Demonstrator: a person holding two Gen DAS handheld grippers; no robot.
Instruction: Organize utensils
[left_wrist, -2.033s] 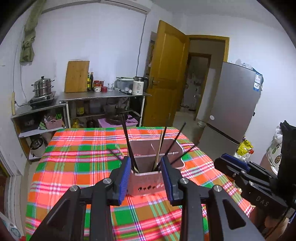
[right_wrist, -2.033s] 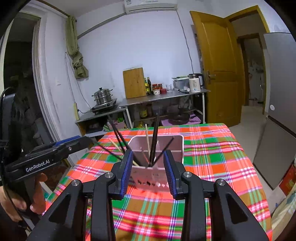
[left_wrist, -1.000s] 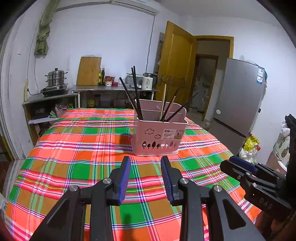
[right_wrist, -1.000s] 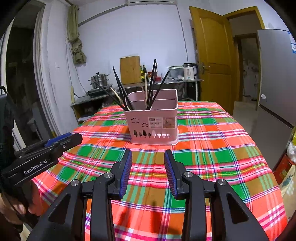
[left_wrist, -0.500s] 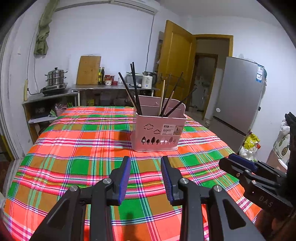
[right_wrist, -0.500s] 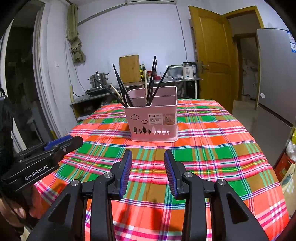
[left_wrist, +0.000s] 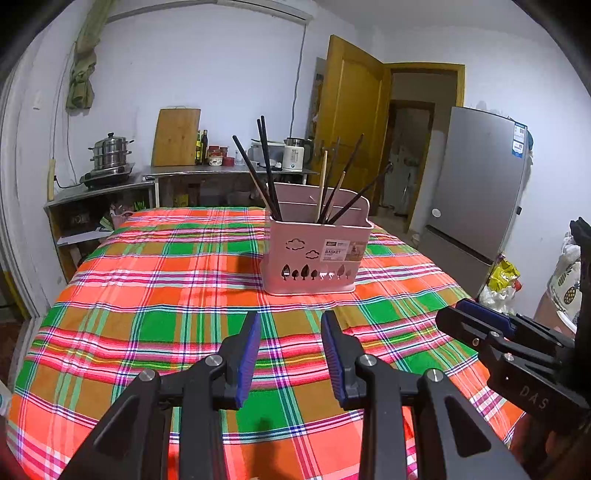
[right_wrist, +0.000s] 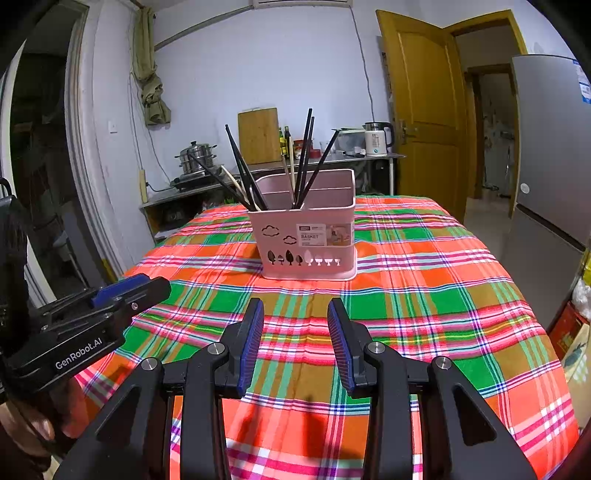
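A pink utensil basket (left_wrist: 316, 251) stands upright on the plaid tablecloth (left_wrist: 155, 295), seen also in the right wrist view (right_wrist: 304, 243). Several black and wooden chopsticks (left_wrist: 269, 173) stick out of it, leaning outward (right_wrist: 303, 158). My left gripper (left_wrist: 290, 332) is open and empty, low over the cloth in front of the basket. My right gripper (right_wrist: 295, 321) is open and empty, likewise in front of the basket. Each gripper shows at the edge of the other's view: the right (left_wrist: 498, 339), the left (right_wrist: 110, 295).
Behind the table stand a metal counter (left_wrist: 221, 171) with a kettle (left_wrist: 293, 153), cutting board (left_wrist: 177, 136) and steamer pot (left_wrist: 109, 151). A grey fridge (left_wrist: 476, 192) and open yellow door (left_wrist: 347, 122) are at right. The table edge drops off at right (right_wrist: 535, 332).
Both grippers have pulled back from around the basket and dropped lower; the basket now stands farther off. In the last half second the views barely shift.
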